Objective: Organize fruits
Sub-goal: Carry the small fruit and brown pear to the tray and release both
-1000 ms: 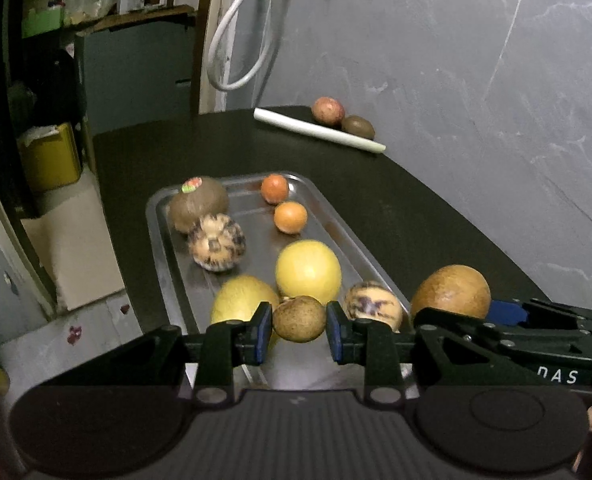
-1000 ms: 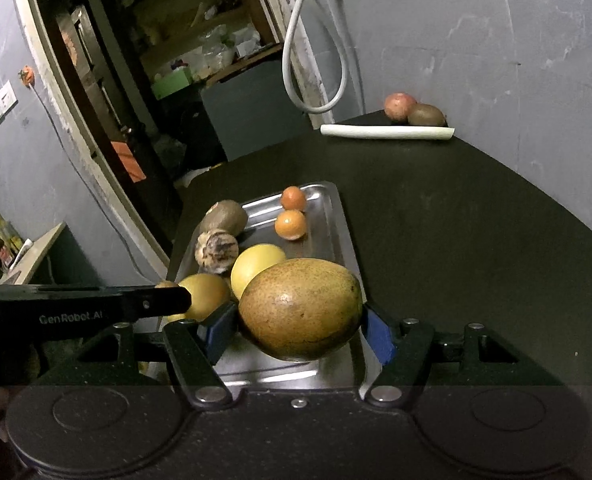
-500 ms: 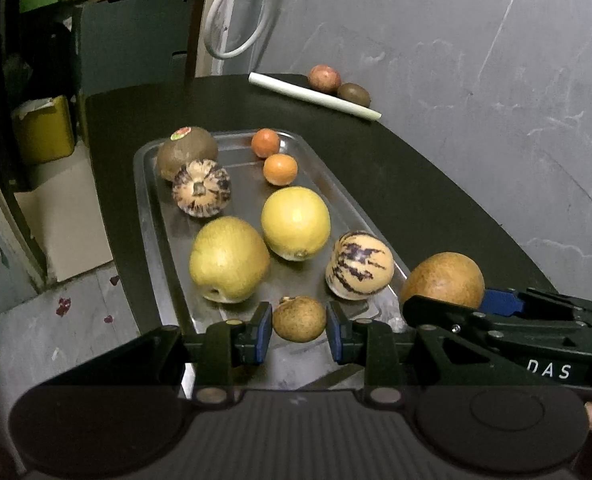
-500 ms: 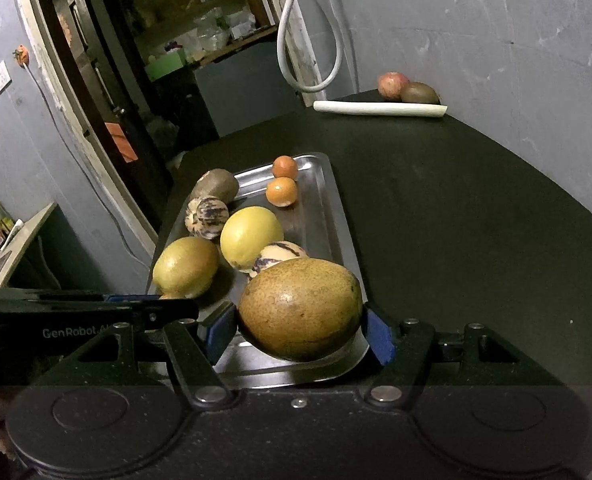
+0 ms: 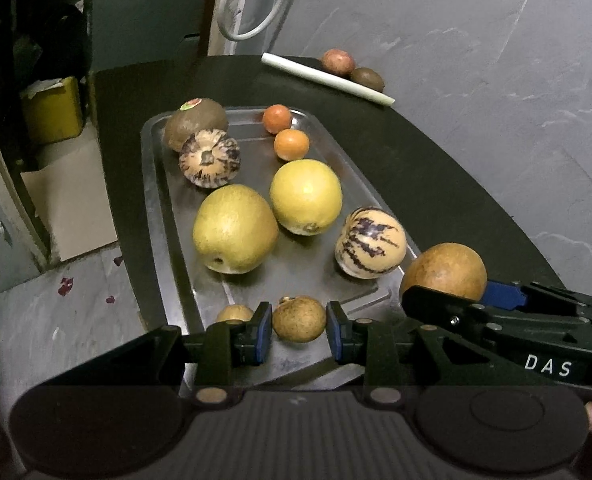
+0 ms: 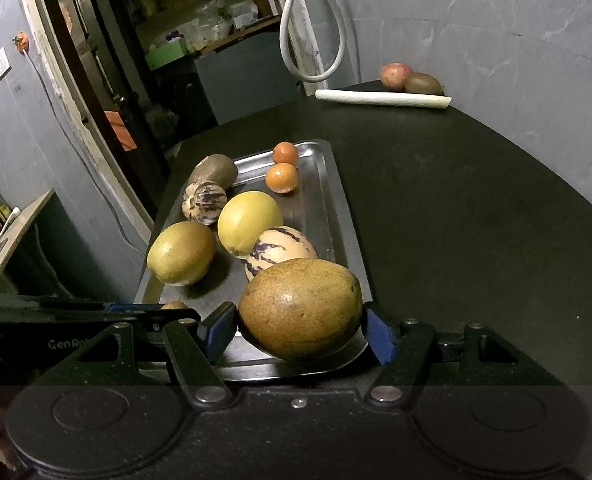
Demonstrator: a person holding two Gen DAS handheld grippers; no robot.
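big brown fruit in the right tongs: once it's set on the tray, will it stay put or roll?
Probably rolls a bit: the brown fruit is egg-shaped with no flat face, and the steel tray looks smooth. Its skin looks firm and matte, so slip in the right tongs seems unlikely. It is the biggest fruit here, so likely fairly heavy.
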